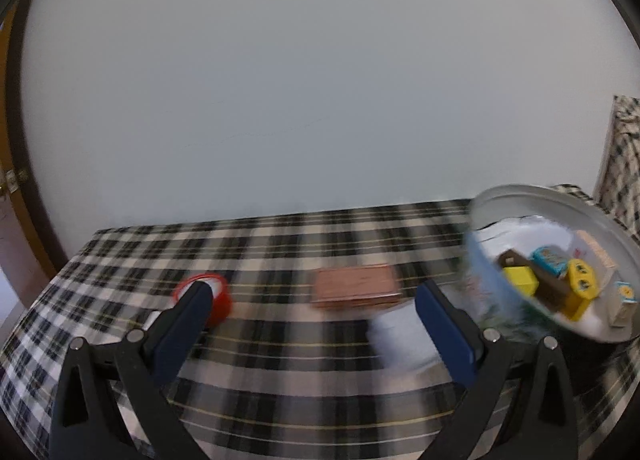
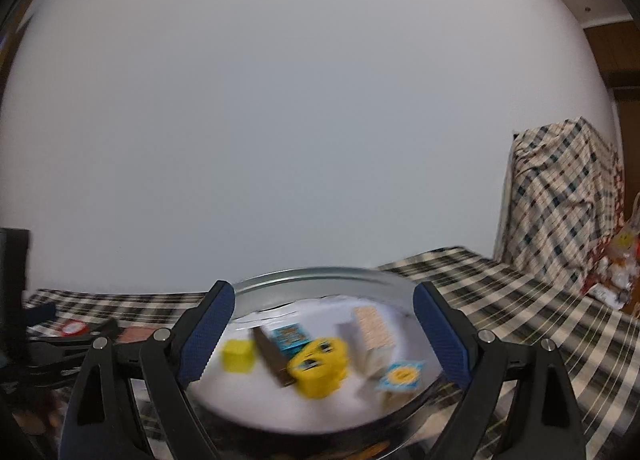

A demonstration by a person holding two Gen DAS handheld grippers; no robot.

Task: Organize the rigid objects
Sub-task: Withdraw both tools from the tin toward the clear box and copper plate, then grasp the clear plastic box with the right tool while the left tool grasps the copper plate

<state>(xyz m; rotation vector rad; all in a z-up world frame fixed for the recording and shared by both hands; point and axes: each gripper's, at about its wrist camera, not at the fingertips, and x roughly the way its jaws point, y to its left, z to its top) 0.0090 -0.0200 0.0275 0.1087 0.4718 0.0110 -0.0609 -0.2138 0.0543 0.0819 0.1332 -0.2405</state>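
Observation:
A round metal tin (image 2: pixel 304 278) holds several small blocks, among them a yellow cube (image 2: pixel 239 356), a yellow face block (image 2: pixel 318 364), a brown bar (image 2: pixel 272 356) and a pale box (image 2: pixel 374 330). My right gripper (image 2: pixel 320 324) stands open, its blue pads (image 2: pixel 208 330) over the tin's two sides, and the blurred tin shows no grip. The left wrist view shows the same tin (image 1: pixel 532 200) at the right. There my left gripper (image 1: pixel 316 300) is open above the cloth. A red tape roll (image 1: pixel 220 300) sits behind its left finger, and a brown box (image 1: pixel 356 292) lies beyond the gap.
A blurred white object (image 1: pixel 396 336) lies by the left gripper's right finger. The table wears a black-and-white checked cloth (image 1: pixel 280 372) and backs onto a plain wall. A checked, cloth-draped shape (image 2: pixel 560 204) stands at the far right with bags (image 2: pixel 624 256) beside it.

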